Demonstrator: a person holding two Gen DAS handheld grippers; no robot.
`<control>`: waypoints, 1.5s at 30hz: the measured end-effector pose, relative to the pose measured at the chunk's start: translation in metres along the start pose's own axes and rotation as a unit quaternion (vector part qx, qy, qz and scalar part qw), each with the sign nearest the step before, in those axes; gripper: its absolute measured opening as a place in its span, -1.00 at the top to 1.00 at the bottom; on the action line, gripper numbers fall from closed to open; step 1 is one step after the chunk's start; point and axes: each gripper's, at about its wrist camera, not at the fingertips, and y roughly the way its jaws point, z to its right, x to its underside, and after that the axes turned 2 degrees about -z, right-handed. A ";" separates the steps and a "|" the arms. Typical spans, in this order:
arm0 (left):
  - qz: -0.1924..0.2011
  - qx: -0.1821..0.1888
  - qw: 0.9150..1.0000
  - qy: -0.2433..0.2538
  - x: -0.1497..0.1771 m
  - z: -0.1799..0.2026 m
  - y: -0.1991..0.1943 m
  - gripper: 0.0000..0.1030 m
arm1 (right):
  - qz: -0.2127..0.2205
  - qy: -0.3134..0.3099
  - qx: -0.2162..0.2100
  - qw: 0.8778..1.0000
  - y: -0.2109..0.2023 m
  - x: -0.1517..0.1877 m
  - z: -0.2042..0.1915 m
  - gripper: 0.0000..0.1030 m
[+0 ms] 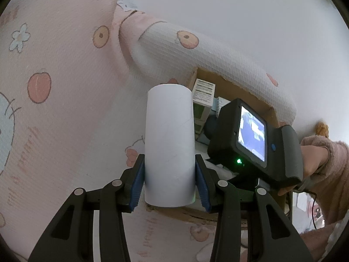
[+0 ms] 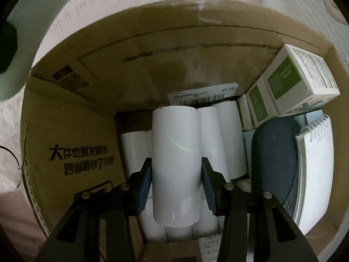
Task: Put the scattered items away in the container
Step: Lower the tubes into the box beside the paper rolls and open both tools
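My left gripper (image 1: pixel 169 170) is shut on a white paper roll (image 1: pixel 169 144) and holds it upright above the pink patterned bedding, just left of the cardboard box (image 1: pixel 237 91). My right gripper (image 2: pixel 176 182) is shut on another white paper roll (image 2: pixel 176 163) and holds it inside the cardboard box (image 2: pixel 72 135), above several white rolls (image 2: pixel 220 135) lying on the box floor. The right gripper's body and screen show in the left wrist view (image 1: pixel 253 135), over the box.
Inside the box stand green-and-white cartons (image 2: pixel 290 83), a dark blue oval object (image 2: pixel 274 157) and a spiral notepad (image 2: pixel 314 170) on the right. A shipping label (image 2: pixel 202 96) lies at the back. A rolled pink blanket (image 1: pixel 218 59) runs behind the box.
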 end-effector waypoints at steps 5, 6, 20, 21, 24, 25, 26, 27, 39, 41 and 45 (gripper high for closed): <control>-0.001 0.005 1.000 0.002 0.006 -0.004 -0.004 0.08 | -0.016 -0.038 0.022 0.999 0.004 0.000 -0.005 0.21; -0.001 0.006 1.000 0.001 0.005 -0.004 -0.005 0.08 | -0.019 -0.046 0.024 0.998 0.004 0.000 -0.006 0.21; -0.005 0.021 1.000 -0.016 -0.013 -0.003 -0.015 0.08 | -0.023 -0.065 0.043 0.997 -0.002 -0.001 0.008 0.43; -0.007 0.021 1.000 -0.018 -0.013 -0.003 -0.014 0.08 | -0.023 -0.065 0.042 0.997 -0.001 -0.001 0.009 0.43; -0.018 0.022 0.999 -0.029 -0.013 -0.005 -0.009 0.08 | -0.022 -0.066 0.039 0.997 -0.002 0.001 0.014 0.43; -0.020 0.021 0.999 -0.031 -0.014 -0.005 -0.008 0.08 | -0.021 -0.061 0.040 0.997 -0.004 0.002 0.016 0.43; -0.022 0.018 0.999 -0.032 -0.014 -0.005 -0.006 0.08 | -0.016 -0.053 0.039 0.998 -0.008 0.004 0.020 0.43; -0.022 0.014 0.999 -0.030 -0.014 -0.004 -0.005 0.08 | -0.011 -0.049 0.036 0.998 -0.012 0.005 0.022 0.43; -0.092 0.007 0.995 -0.041 -0.019 0.033 0.023 0.08 | 0.093 0.012 0.026 0.995 -0.081 0.049 0.079 0.42; -0.114 0.006 0.992 -0.046 -0.019 0.043 0.030 0.09 | 0.100 -0.026 -0.013 0.995 -0.084 0.056 0.095 0.42; -0.153 -0.010 0.986 -0.071 -0.021 0.055 0.049 0.09 | 0.104 -0.008 -0.047 0.993 -0.088 0.053 0.070 0.42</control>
